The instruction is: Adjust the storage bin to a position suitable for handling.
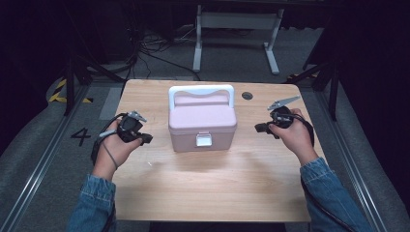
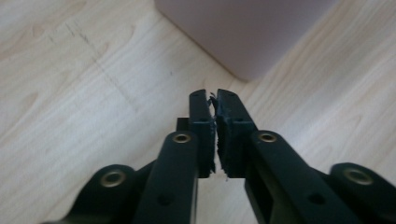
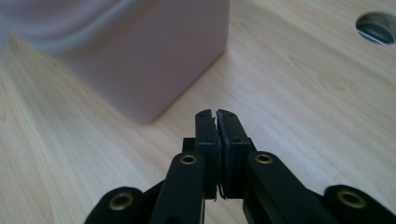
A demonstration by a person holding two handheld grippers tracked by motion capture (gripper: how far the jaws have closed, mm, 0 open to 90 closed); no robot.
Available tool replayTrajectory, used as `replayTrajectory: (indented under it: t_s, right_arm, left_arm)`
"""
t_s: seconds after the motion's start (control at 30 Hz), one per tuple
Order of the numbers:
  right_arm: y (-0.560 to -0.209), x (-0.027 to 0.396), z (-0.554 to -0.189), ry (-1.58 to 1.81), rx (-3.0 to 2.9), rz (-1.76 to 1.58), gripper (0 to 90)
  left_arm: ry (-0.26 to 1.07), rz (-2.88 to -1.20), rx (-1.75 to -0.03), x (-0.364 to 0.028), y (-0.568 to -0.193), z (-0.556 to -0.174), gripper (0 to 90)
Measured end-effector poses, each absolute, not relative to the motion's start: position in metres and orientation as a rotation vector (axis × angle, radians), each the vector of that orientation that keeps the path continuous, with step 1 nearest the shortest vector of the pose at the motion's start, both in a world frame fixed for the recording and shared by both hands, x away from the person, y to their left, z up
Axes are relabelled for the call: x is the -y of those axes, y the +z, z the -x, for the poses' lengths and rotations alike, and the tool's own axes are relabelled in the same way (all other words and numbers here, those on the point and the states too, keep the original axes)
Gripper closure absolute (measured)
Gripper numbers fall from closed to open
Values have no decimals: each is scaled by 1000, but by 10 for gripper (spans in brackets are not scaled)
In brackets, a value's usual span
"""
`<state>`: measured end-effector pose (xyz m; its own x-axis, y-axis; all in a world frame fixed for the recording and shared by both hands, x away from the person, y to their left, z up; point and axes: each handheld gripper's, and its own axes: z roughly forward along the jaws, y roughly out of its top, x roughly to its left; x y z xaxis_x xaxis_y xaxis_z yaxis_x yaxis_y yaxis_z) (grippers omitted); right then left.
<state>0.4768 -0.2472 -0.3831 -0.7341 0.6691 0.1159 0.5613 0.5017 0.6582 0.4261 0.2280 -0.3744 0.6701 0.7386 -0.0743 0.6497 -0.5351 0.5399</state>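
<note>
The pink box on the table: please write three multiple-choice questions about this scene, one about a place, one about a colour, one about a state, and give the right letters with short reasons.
1. Where does the pink box stand on the table?
A. between the two claws
B. at the near edge
C. left of both claws

2. What colour is the handle of the box?
A. black
B. white
C. pink

3. How do the jaws of the left claw stand?
A. wide open
B. closed on the box
C. closed on nothing

Answers:
1 A: in the high view the left claw and the right claw flank it.
2 B: the handle arches white above the pink lid.
3 C: the left gripper view shows the jaws together, short of the box.
</note>
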Motion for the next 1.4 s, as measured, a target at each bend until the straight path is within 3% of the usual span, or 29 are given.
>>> replayTrajectory:
  t_s: [0.2, 0.37, 0.67, 0.97, 1.2, 1.4]
  right_arm:
    - [-388, 229, -503, 1131, -2580, -1063, 900]
    - [-399, 206, -523, 1206, -2579, -1042, 900]
    - [-411, 189, -534, 1192, -2571, -1080, 900]
    - [-410, 188, -528, 1186, -2560, -1150, 900]
    - [-410, 202, -511, 1201, -2569, -1178, 900]
    - [-411, 227, -472, 1221, -2581, -1186, 900]
  left_arm:
    - [200, -2275, -1078, -219, -379, -452, 900]
    - [227, -2311, -1090, -207, -389, -472, 900]
    - [150, -2253, -1053, -197, -404, -488, 898]
    - [248, -2354, -1087, -179, -398, -484, 900]
    - [178, -2344, -1033, -171, -400, -466, 900]
    - [162, -2358, -954, -153, -401, -437, 900]
